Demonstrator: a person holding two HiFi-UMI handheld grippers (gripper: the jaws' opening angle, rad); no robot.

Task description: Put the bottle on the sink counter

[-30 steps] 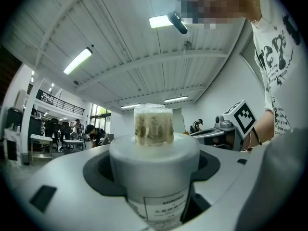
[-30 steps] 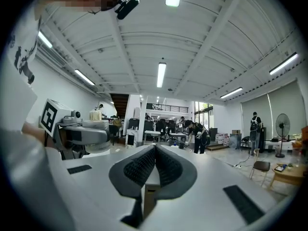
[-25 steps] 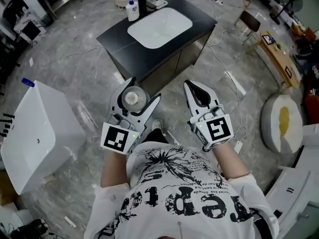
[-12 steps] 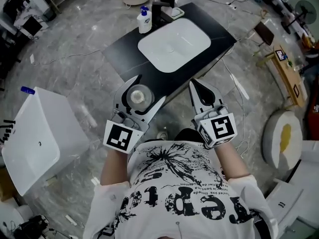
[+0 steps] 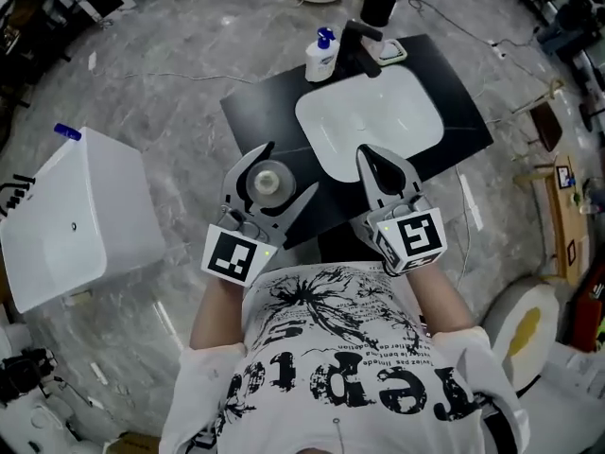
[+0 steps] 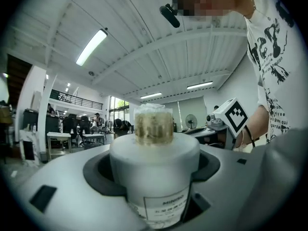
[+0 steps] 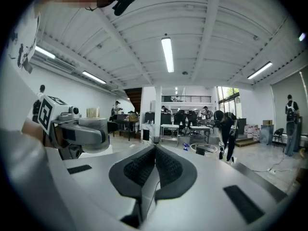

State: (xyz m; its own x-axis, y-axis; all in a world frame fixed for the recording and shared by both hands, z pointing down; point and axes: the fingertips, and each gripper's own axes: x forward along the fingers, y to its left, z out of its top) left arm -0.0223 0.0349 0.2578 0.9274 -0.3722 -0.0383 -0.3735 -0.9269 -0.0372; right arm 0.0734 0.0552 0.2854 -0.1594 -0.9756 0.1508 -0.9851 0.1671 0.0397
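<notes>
- One grey stone floor (image 5: 189, 55) fills the head view, with cables trailing over it. On it, far left, stands a white box (image 5: 76, 216); at centre stands a black counter (image 5: 265, 121) with a white sink (image 5: 373, 121). A tap (image 5: 357, 43) and a soap dispenser (image 5: 321, 57) stand on the counter's far edge.
- The left gripper (image 5: 284, 170) has its jaws clamped round the bottle (image 5: 267, 182). The bottle is held up in front of the person and appears over the counter's near left part.
- The right gripper (image 5: 371, 164) has its jaws pressed together with nothing between them. It appears over the sink's near rim.
- Only the gripper views show the room above: a white ribbed ceiling (image 6: 144, 37) with strip lights, and distant desks and people.
- The left gripper view alone shows the bottle's white body and printed label (image 6: 161, 208).
- From the right gripper view the other gripper shows at the left.
- The bottle stands upright, its long axis vertical. Its cap (image 6: 153, 126) points at the ceiling, so the head view sees only its round top.
</notes>
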